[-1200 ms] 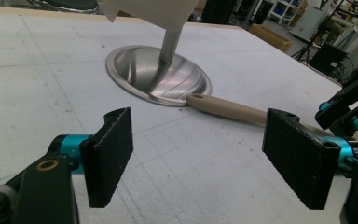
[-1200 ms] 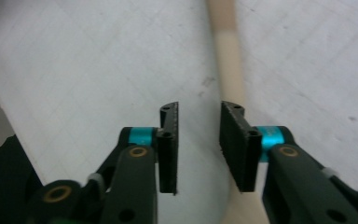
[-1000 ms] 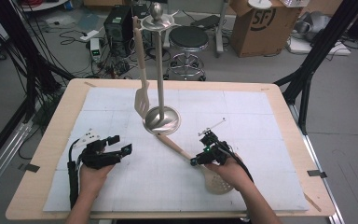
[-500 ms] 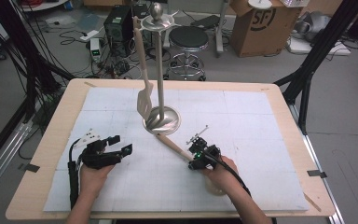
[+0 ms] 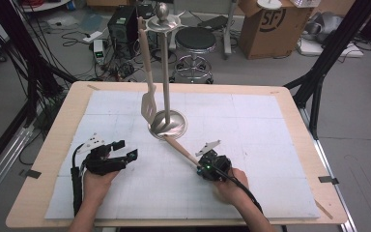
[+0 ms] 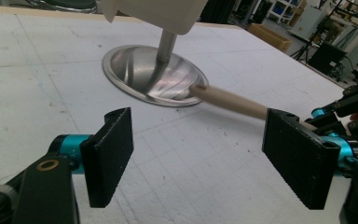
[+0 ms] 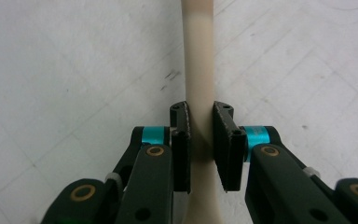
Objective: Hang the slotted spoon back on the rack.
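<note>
L tool [image 5: 125,153]: I see jaws wide apart, nothing between, resting on bench [image 5: 280,145].
Stand [image 5: 166,123]: bench centre; spatula [image 5: 148,104] hung on it.
Spoon handle [image 5: 181,149]: lies stand base to R tool.
R tool [image 5: 204,166]: jaws just closing, pads against handle.

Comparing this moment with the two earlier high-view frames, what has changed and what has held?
The right gripper slid along the table to the beige utensil handle lying by the stand base. Its jaws have just been closing, and the pads now press on the handle. The left gripper stayed open and in place. The spatula hanging on the stand did not move.
</note>
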The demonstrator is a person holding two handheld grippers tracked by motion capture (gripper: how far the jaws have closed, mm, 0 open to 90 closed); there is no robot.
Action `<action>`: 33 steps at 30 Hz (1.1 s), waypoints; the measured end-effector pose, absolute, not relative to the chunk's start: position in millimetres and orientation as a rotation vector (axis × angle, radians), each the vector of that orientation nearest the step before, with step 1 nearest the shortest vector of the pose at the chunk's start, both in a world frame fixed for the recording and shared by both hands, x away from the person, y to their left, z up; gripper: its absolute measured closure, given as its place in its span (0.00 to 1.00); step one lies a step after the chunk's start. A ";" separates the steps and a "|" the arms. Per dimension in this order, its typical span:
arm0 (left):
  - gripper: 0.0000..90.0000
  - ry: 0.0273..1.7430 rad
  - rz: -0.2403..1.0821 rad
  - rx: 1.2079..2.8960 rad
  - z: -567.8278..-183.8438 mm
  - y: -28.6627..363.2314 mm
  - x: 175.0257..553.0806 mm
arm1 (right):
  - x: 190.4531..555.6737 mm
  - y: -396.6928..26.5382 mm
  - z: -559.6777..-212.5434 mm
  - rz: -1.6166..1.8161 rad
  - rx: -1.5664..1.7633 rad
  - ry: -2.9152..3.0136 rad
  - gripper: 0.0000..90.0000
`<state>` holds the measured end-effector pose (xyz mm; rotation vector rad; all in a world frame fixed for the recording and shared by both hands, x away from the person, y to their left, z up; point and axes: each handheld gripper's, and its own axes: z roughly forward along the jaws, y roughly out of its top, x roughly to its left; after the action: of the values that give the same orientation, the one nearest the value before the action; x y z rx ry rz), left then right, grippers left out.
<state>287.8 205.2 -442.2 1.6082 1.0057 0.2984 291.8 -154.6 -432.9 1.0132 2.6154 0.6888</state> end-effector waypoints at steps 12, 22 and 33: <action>0.28 1.007 0.299 1.611 -442.2 205.6 286.8 | 288.8 -176.9 -425.7 0.984 1.094 2.494 0.88; 0.28 1.009 0.296 1.612 -442.7 204.9 286.7 | 293.2 -203.3 -390.6 1.257 1.164 2.338 0.87; 0.28 1.009 0.297 1.615 -442.9 205.2 286.5 | 307.7 -212.0 -335.7 1.570 1.097 2.165 0.87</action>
<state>286.5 205.2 -442.9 1.6150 1.0087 0.2972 307.7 -212.0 -335.7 1.0969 2.1650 1.5701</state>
